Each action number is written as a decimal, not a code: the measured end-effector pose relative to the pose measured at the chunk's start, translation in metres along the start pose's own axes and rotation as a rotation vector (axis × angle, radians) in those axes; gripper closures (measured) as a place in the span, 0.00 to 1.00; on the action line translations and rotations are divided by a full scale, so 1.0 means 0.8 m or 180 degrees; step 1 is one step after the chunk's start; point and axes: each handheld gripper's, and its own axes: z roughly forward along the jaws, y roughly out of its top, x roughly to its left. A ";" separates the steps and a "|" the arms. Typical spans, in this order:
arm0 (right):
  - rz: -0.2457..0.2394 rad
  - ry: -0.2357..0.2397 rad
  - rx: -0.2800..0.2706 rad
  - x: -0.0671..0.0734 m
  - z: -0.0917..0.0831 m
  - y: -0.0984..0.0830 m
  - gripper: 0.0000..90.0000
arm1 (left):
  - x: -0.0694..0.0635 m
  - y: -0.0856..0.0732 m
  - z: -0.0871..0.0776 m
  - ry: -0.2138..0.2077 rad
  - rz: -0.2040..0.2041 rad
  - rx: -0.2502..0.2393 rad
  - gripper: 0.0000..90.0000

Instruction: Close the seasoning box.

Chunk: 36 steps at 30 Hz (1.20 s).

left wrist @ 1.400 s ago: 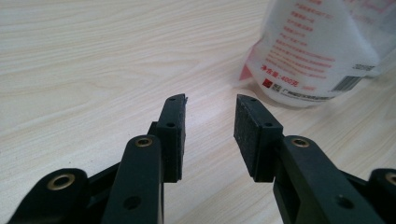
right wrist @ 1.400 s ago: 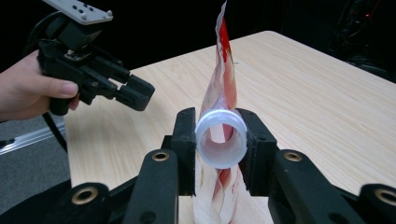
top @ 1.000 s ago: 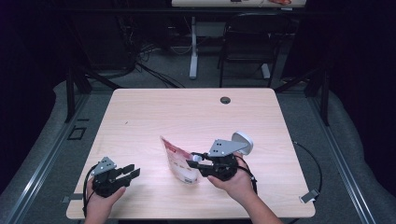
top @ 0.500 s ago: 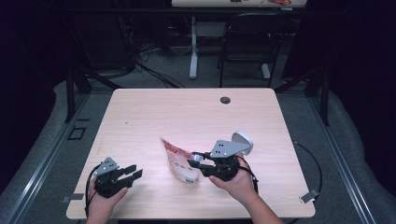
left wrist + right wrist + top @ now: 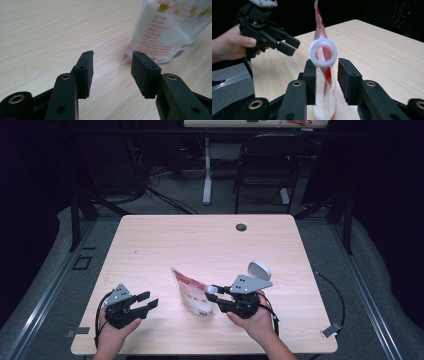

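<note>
Steadying the pouch (image 5: 192,292) is done by the right gripper (image 5: 216,296), clamped at its spout (image 5: 323,52). The left gripper (image 5: 148,301), jaws just opened and empty, is best brought squarely onto the spout.

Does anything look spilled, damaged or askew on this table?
Nothing spilled. The spout pouch stands leaning on the table, its spout between the right gripper jaws; its top corner looks crumpled. The left gripper is open, apart from it.
</note>
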 end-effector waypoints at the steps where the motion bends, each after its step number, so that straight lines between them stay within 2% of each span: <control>1: 0.0007 -0.0014 0.0004 0.000 -0.001 -0.002 0.78 | -0.002 0.003 0.002 -0.0023 0.0016 0.0003 0.59; 4: 0.0029 -0.0018 -0.0016 -0.001 -0.002 -0.007 0.82 | -0.007 0.012 0.008 -0.0079 0.0074 0.0013 0.59; 8: -0.0021 -0.0029 0.0002 0.001 -0.002 -0.009 0.90 | -0.013 0.026 0.016 -0.0142 0.0125 -0.0013 0.59; 14: -0.0109 -0.0105 0.0041 0.001 -0.002 -0.005 0.92 | -0.022 0.041 0.028 -0.0188 0.0179 -0.0024 0.59; 21: -0.0158 -0.0218 0.0075 -0.006 0.000 0.001 0.92 | -0.028 0.048 0.036 -0.0239 0.0219 -0.0036 0.61; 27: -0.0161 -0.0205 0.0092 -0.009 0.001 0.003 0.91 | -0.030 0.056 0.041 -0.0300 0.0204 -0.0043 0.61; 33: -0.0176 -0.0203 0.0124 -0.009 -0.002 0.001 0.90 | -0.034 0.069 0.042 -0.0335 0.0296 -0.0096 0.61; 36: -0.0183 -0.0221 0.0114 -0.009 -0.004 0.000 0.90 | -0.036 0.074 0.042 -0.0367 0.0327 -0.0136 0.57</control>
